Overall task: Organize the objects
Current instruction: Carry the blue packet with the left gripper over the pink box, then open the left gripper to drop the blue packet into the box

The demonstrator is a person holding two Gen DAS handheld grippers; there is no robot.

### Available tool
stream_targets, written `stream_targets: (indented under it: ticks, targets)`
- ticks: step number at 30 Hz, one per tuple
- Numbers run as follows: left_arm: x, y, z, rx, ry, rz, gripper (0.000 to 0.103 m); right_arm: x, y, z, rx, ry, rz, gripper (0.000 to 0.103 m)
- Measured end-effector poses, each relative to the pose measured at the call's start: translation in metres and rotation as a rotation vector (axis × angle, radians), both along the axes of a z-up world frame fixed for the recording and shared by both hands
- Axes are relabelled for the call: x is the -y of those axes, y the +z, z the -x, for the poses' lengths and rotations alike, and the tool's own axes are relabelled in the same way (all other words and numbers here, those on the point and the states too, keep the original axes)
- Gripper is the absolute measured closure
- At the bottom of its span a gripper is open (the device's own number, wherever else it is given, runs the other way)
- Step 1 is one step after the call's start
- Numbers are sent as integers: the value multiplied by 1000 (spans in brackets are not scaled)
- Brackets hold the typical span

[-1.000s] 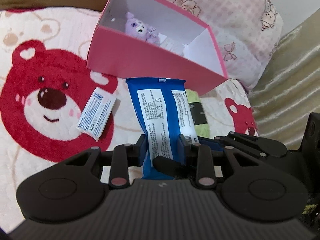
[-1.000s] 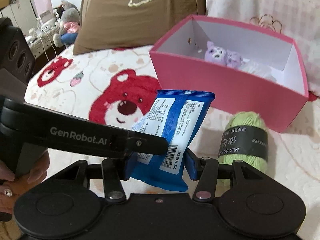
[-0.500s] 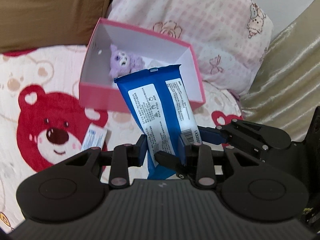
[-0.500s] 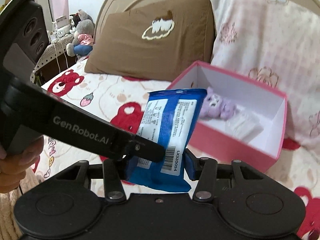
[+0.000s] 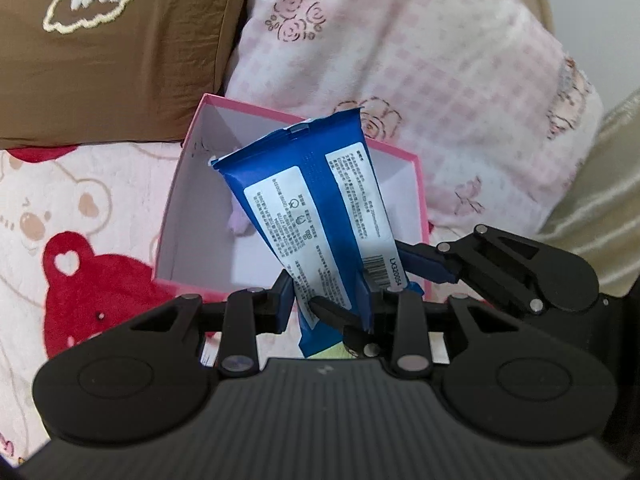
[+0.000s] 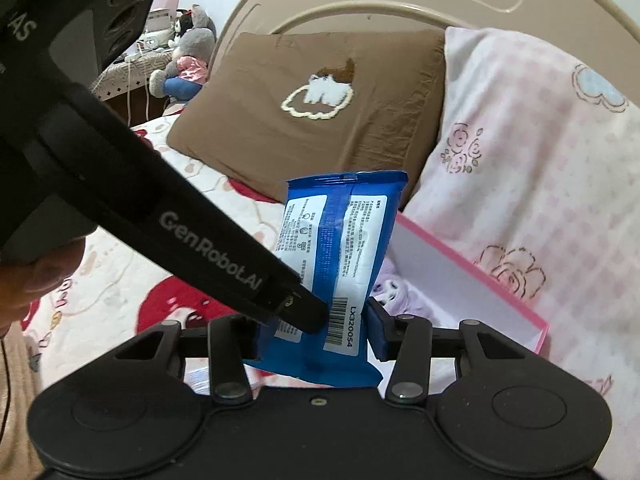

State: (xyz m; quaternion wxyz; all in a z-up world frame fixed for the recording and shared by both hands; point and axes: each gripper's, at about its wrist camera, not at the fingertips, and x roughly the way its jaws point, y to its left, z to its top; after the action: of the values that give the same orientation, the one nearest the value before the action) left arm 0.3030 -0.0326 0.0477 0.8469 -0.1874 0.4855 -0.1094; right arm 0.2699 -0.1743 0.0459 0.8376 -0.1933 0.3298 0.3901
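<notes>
Above the open pink box (image 5: 416, 184), a blue wet-wipe style packet (image 5: 316, 216) hangs label side toward both cameras, pinched at its lower end by two grippers at once. The left gripper (image 5: 326, 300) has its fingers drawn nearly together on the packet's bottom edge, blue pads pressing the film from either side. The right gripper (image 6: 316, 332) comes in across it; in the right wrist view its jaws are closing with the packet between them, the left pad against the film near the barcode and the right pad (image 6: 378, 330) just beside or barely touching the other edge (I cannot tell which).

Held by its tail, the packet stands tilted, its sealed top edge up toward the pillows. That posture looks deliberate: a floppy packet gripped at one end by a single pair of fingers would sag or swing, so the second gripper likely steadies it for the carry over the box wall. Both grippers angle downward toward the box, which suggests the packet is to go inside.

Within the box a small purple plush toy (image 6: 394, 290) lies on the white floor, partly hidden behind the packet. The box sits on a bear-print blanket (image 5: 92, 280), backed by a brown pillow (image 5: 112, 40) and a pink checked pillow (image 5: 440, 100). A person's hand (image 6: 36, 276) grasps the left gripper's handle at the edge of the right wrist view.

The packet is not yet in the box.
</notes>
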Motion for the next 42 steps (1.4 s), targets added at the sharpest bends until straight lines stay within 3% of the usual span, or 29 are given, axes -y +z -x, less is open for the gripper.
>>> stream_targets:
  ticks: [6, 14, 20, 29, 36, 42]
  targets:
    - [-1, -46, -33, -78, 56, 53, 73, -12, -28, -33, 39, 72, 113, 52]
    - [-7, -86, -65, -189, 98, 84, 73, -22, -67, -66, -23, 153, 160, 53]
    - [-10, -115, -79, -306, 191, 147, 73, -26, -90, -83, -77, 216, 207, 55]
    - [5, -136, -85, -362, 193, 122, 73, -26, -111, -92, -132, 293, 253, 56]
    - [14, -144, -88, -399, 211, 116, 71, -21, -124, -97, -154, 256, 250, 56]
    - [24, -133, -86, -331, 182, 39, 62, -14, -126, -101, -197, 201, 210, 56]
